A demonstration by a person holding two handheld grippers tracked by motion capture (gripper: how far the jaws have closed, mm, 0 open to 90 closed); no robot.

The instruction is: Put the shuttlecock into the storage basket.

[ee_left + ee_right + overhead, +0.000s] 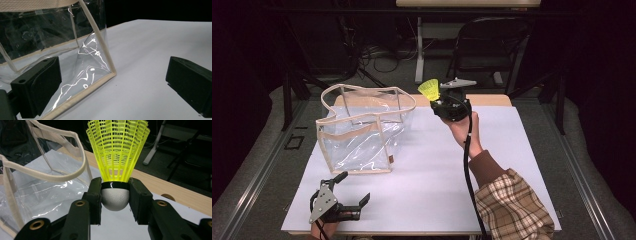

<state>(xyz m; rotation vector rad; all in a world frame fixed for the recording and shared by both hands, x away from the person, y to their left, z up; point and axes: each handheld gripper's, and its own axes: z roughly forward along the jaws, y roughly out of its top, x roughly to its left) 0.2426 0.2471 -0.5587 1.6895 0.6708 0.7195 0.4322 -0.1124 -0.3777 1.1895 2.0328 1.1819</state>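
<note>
Right now the right claw (pixel 115 197) is clamped on a shuttlecock (pixel 117 157): both black jaws press the sides of its white rounded cork, just under the black band. Yellow mesh skirt stands up and flares away from the jaws. In the high view the right claw (pixel 437 100) is raised over the far part of the tabletop (pixel 437 165), shuttlecock (pixel 429 89) skirt tilted toward the bag side. Hand (pixel 464 127) wraps the claw body from below; a plaid sleeve with brown cuff (pixel 507 200) comes in from the lower right, black cable trailing along the forearm.

Near the shuttlecock, to its left in the high view, stands a clear plastic bag (pixel 362 127) with beige trim, mouth open upward, handle loop arched over the opening. Shuttlecock is beside the bag's far right corner, apart from it, not inside.

Left claw (pixel 354 197) sits low at the near left edge of the tabletop, jaws well apart, nothing between them. Left gripper view: one jaw lies close against the bag's (pixel 82 62) lower trimmed corner, contact uncertain; the other jaw is over bare white tabletop (pixel 150 50).

Beyond the tabletop: dark floor, cables, a table leg, a chair frame.
</note>
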